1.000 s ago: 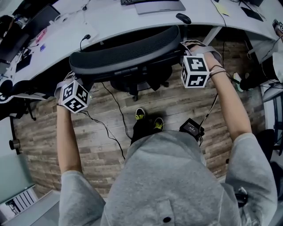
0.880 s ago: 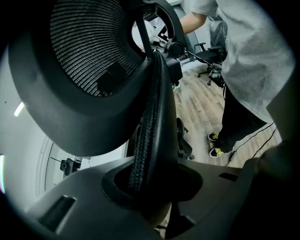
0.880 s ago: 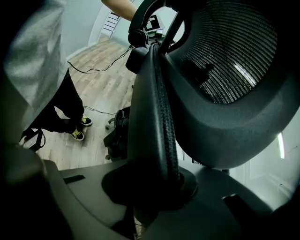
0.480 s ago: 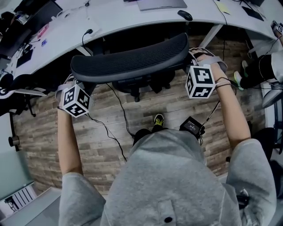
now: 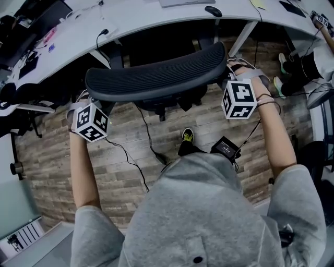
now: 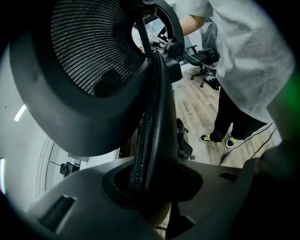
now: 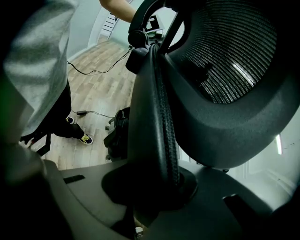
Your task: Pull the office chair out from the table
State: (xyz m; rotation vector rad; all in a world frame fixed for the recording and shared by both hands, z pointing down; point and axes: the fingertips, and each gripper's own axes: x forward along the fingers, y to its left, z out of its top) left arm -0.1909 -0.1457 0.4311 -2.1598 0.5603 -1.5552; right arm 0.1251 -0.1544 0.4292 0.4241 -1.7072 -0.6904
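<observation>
The black mesh-backed office chair [image 5: 156, 75] stands in front of the curved white table [image 5: 130, 23], its backrest top seen from above in the head view. My left gripper [image 5: 90, 107] is shut on the left edge of the backrest [image 6: 152, 122], whose rim runs down between the jaws. My right gripper [image 5: 234, 78] is shut on the backrest's right edge [image 7: 157, 117] the same way. The marker cubes [image 5: 239, 98] sit below each hand. The chair's base shows dark under the backrest.
Wood-plank floor [image 5: 125, 156] lies under me, with black cables [image 5: 146, 135] and a small black box [image 5: 225, 148] near my feet. A mouse [image 5: 213, 10] lies on the table. Table legs [image 5: 237, 39] stand at the right. Another person's legs [image 5: 300, 68] are at far right.
The chair's backrest has come away from the table toward me, with both grippers holding its edges. More of the gap under the table now shows behind it.
</observation>
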